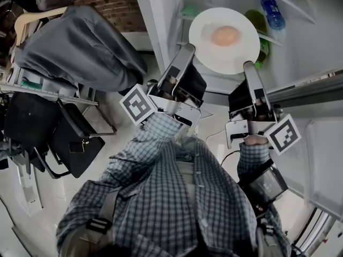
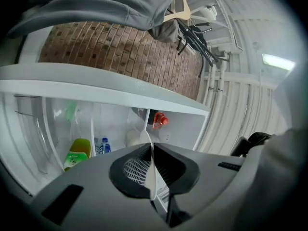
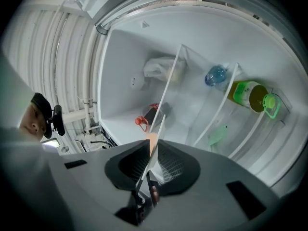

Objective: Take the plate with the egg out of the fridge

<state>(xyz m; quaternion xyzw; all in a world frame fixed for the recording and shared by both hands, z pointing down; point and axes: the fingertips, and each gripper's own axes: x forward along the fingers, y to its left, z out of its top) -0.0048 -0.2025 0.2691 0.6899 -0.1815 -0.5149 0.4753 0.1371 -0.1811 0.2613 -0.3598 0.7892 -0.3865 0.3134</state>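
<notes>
The left gripper (image 1: pixel 186 53) is pinched on the near-left rim of the white plate (image 1: pixel 237 58), and the right gripper (image 1: pixel 250 68) is pinched on its near-right rim, so the plate hangs between the two claws, just past their tips, at the open front of the fridge (image 1: pixel 161 15). The egg (image 1: pixel 225 35) lies near the plate's middle, ahead of both claws and between them. In the left gripper view the plate (image 2: pixel 147 139) shows edge-on as a thin white blade running straight down the gap of the left gripper (image 2: pixel 150 154), with both dark ribbed pads (image 2: pixel 134 170) pressed against it. In the right gripper view the plate (image 3: pixel 155 146) is likewise edge-on inside the right gripper (image 3: pixel 152 154), clamped from both sides, and a sliver of orange egg (image 3: pixel 152 139) peeks just beyond the tips. Farther ahead of the claws, inside the fridge, stand a green bottle (image 1: pixel 258 21) and a blue-capped bottle (image 1: pixel 270 7), off to the right gripper's far side. A red-capped bottle (image 2: pixel 159 120) sits deeper in, beyond the left gripper's tips. Out to the left of the left gripper, a grey jacket (image 1: pixel 80 47) is draped over a chair.
</notes>
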